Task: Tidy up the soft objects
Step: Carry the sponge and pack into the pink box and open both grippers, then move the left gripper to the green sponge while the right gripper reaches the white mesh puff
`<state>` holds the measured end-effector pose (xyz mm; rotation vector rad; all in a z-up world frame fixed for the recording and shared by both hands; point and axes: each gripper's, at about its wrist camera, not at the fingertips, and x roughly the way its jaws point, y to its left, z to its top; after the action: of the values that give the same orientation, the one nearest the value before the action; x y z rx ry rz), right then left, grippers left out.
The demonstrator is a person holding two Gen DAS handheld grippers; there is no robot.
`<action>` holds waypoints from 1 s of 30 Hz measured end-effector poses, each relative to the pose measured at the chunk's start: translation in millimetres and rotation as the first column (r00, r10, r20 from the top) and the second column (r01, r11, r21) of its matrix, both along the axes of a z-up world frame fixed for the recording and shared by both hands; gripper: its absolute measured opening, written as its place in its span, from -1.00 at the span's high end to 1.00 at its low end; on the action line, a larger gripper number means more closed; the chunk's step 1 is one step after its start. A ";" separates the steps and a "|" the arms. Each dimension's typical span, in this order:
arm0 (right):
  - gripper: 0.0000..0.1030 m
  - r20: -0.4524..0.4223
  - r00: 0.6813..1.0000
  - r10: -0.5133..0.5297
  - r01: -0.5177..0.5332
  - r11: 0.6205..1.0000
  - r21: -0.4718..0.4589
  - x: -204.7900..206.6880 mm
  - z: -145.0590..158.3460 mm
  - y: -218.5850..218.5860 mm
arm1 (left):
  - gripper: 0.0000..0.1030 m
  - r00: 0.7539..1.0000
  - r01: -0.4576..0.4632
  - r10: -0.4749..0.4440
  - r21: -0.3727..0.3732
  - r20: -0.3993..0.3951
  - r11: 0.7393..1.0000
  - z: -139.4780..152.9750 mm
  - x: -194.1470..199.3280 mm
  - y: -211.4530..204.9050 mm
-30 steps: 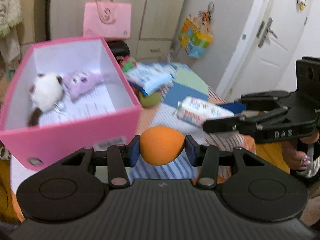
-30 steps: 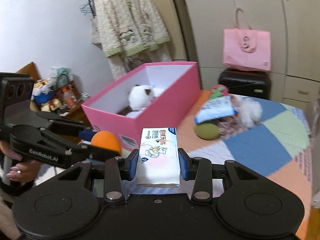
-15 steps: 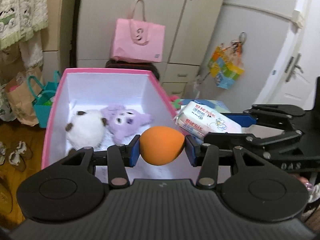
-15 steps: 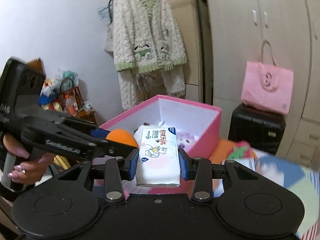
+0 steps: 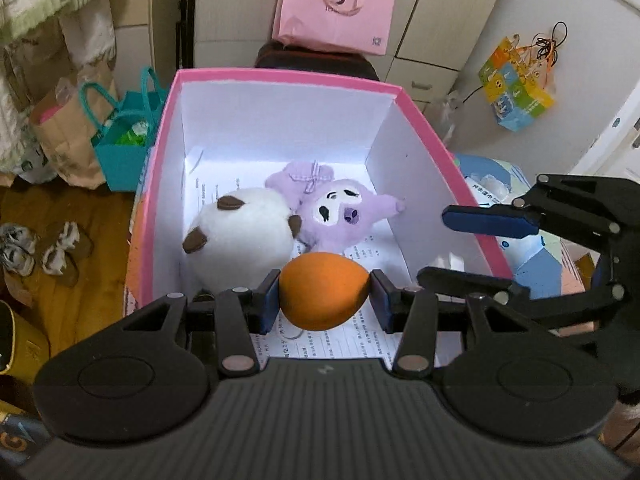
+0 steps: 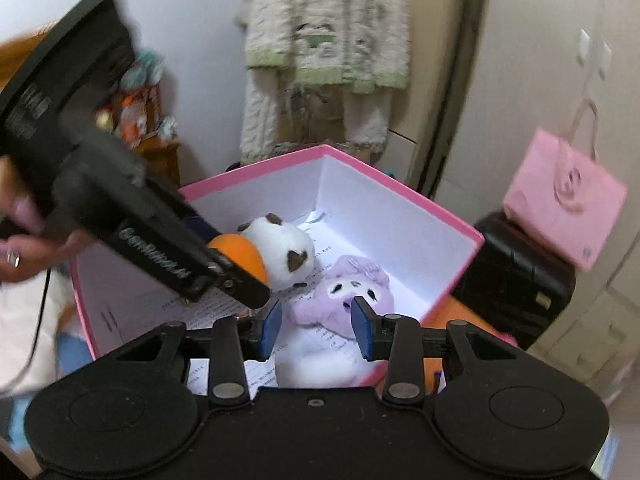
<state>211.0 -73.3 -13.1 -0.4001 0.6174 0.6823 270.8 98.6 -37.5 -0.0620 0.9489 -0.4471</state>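
Note:
My left gripper is shut on an orange egg-shaped sponge and holds it over the near part of the open pink box. A white plush and a purple plush lie in the box. My right gripper is open and empty above the box; the white tissue pack lies below it inside the box. In the left wrist view the right gripper sits at the box's right wall. The right wrist view also shows the sponge and the left gripper's body over the box.
A pink bag on a black case stands behind the box. Teal and paper bags sit on the floor to the left. A colourful patchwork cloth with packets lies right of the box. A knitted cardigan hangs on the wall.
Both grippers have moved over the pink box and tilted down. My right gripper has opened and let go of the tissue pack, which now lies in the box. The left still holds the sponge.

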 end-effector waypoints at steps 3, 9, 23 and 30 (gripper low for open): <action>0.30 -0.006 1.000 -0.004 0.003 0.999 -0.044 4.1 -5.4 5.0 | 0.12 1.000 0.006 -0.006 0.000 -0.026 1.000 -6.3 2.5 -1.1; 0.30 -0.009 1.000 -0.018 0.018 1.000 -0.026 -4.1 -2.4 -6.2 | -0.19 1.000 0.008 -0.007 0.009 -0.030 1.000 -8.7 3.6 -5.7; 0.29 0.052 0.997 -0.063 0.063 0.998 0.009 -60.9 34.1 -37.9 | -0.24 0.985 0.110 -0.117 0.063 0.123 0.992 39.9 -61.4 -27.1; 0.27 0.001 0.988 -0.156 0.153 0.973 0.170 -85.2 51.5 -103.0 | -0.20 0.958 0.199 -0.204 0.048 0.200 0.979 61.4 -107.8 -48.2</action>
<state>125.8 -176.3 38.4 -0.1963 0.5662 0.5773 163.0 50.3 23.9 0.1050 0.7611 -0.6167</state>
